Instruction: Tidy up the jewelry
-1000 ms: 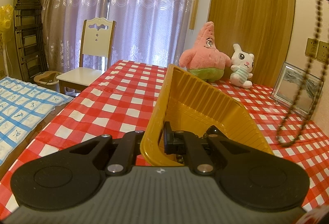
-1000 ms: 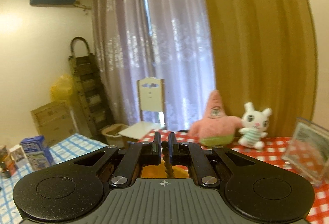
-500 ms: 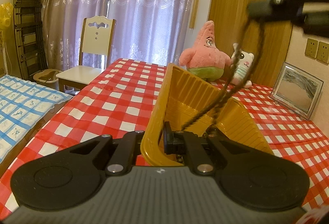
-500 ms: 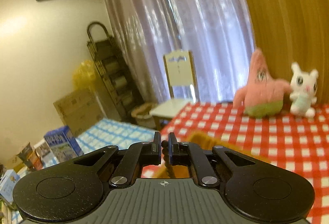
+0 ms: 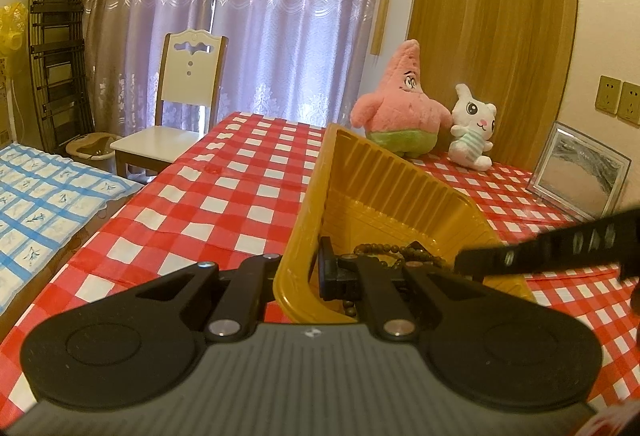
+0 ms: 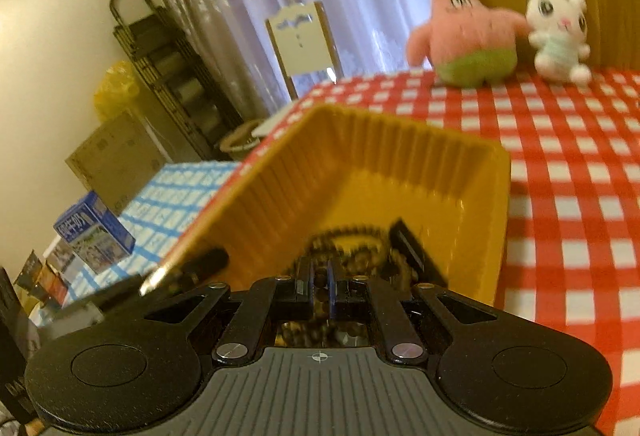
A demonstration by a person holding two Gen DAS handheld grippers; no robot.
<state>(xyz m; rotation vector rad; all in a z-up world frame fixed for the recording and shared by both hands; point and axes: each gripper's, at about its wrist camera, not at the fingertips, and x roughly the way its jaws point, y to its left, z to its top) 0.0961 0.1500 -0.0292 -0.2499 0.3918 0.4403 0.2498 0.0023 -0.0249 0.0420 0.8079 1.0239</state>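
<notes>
A yellow ribbed plastic tray (image 5: pixel 380 176) stands on the red-and-white checked table (image 5: pixel 224 196). My left gripper (image 5: pixel 304 268) is shut on the tray's near rim, one finger outside the wall and one inside. A string of dark brown beads (image 5: pixel 396 250) lies coiled on the tray floor. My right gripper (image 6: pixel 320 276) hangs low over the tray (image 6: pixel 400 140), shut on the bead string (image 6: pixel 348 240), whose end runs between its pads. In the left wrist view the right gripper's fingers (image 5: pixel 540 252) reach in from the right edge.
A pink starfish plush (image 5: pixel 400 104) and a white bunny plush (image 5: pixel 472 128) sit at the table's far end. A framed picture (image 5: pixel 580 172) leans against the wall on the right. A chair (image 5: pixel 180 108) and a blue checked bed (image 5: pixel 48 196) lie to the left.
The right gripper came down from high on the right to just above the tray. The bead string that hung in the air now lies coiled in the tray. The left gripper stayed still.
</notes>
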